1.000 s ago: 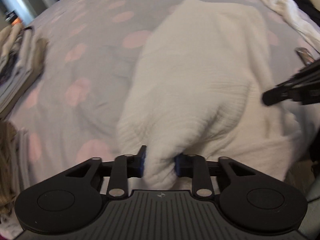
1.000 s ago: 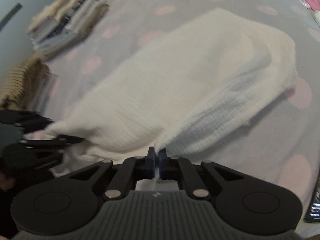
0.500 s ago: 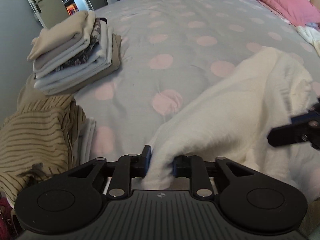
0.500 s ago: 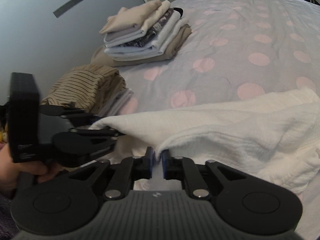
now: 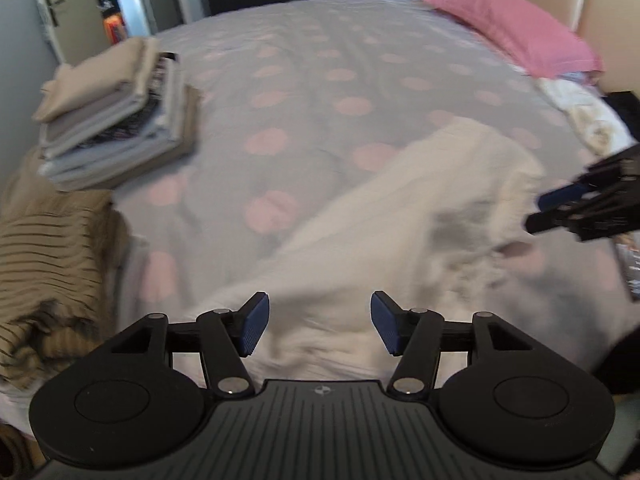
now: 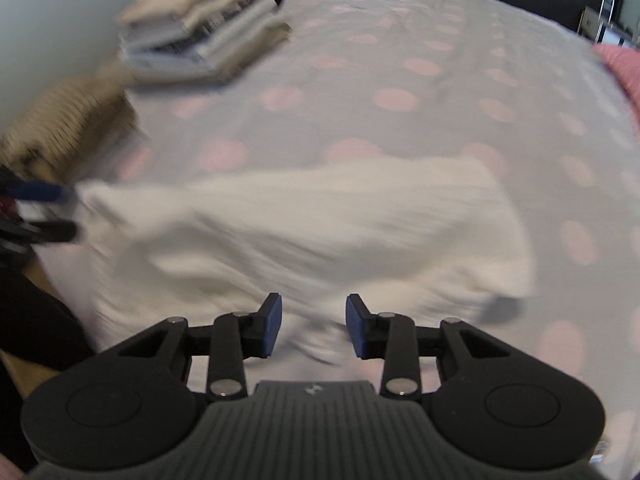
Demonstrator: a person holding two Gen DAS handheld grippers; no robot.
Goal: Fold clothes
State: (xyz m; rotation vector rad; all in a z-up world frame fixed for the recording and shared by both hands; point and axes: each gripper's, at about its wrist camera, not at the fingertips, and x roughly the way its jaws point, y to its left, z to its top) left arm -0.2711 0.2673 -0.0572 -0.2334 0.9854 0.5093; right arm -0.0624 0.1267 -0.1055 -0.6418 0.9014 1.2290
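Both tongs, left [image 5: 315,329] and right [image 6: 313,327], are opening, pads clear of the cream garment [image 6: 320,224] lying on the bed [image 5: 340,60].

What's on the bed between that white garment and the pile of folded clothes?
Only bare bedspread, grey with pink dots. In the left wrist view nothing lies on the stretch between the white garment and the folded stack; the right wrist view shows the same.

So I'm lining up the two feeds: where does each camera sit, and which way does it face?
Left wrist: on the left gripper, jaws opening, looking down over the white garment; the right gripper shows at the right edge.
Right wrist: on the right gripper, looking the same way.
Shared: the garment, the folded stack, the dotted bedspread.
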